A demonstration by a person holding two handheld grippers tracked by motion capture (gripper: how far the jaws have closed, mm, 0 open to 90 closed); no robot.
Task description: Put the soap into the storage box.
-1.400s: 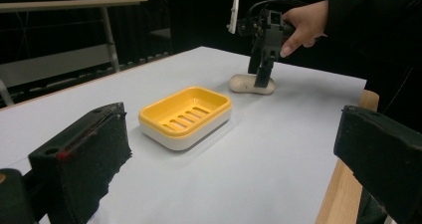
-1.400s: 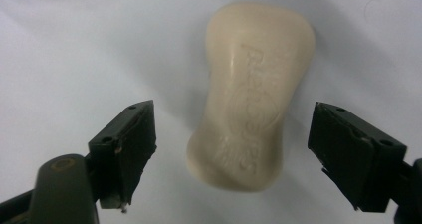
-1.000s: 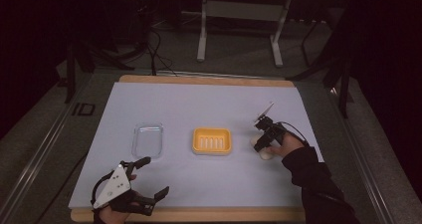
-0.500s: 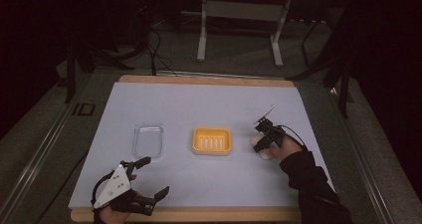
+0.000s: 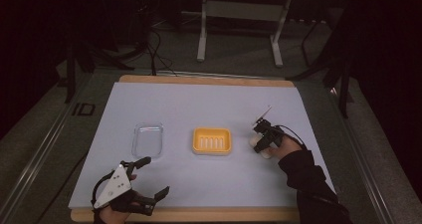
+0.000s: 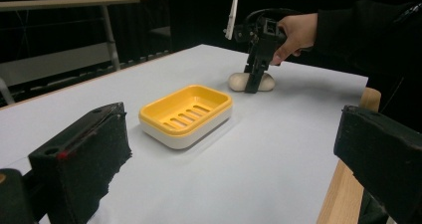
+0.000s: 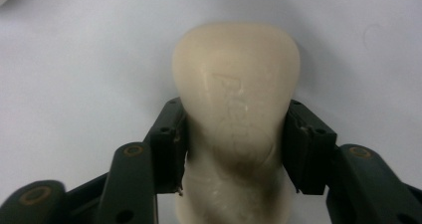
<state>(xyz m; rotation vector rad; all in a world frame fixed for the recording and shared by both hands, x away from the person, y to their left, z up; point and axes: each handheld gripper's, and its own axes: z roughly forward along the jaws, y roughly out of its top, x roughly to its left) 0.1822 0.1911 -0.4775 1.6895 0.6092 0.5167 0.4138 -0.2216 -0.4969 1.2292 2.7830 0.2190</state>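
Soap bar (image 7: 238, 119) lies flat on table (image 5: 199, 99), at 3 o'clock from yellow soap dish (image 5: 212, 141). R gripper (image 5: 262, 145) has closed across its waist. Prob. stiff, light, slick; hold mid-sides. L gripper (image 5: 149, 176) gapes wide, w/ nothing in it.

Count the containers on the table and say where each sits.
2. A yellow soap dish sits mid-table, left of the soap bar that the right gripper clamps. A clear plastic tray lies further left, ahead of the left gripper.
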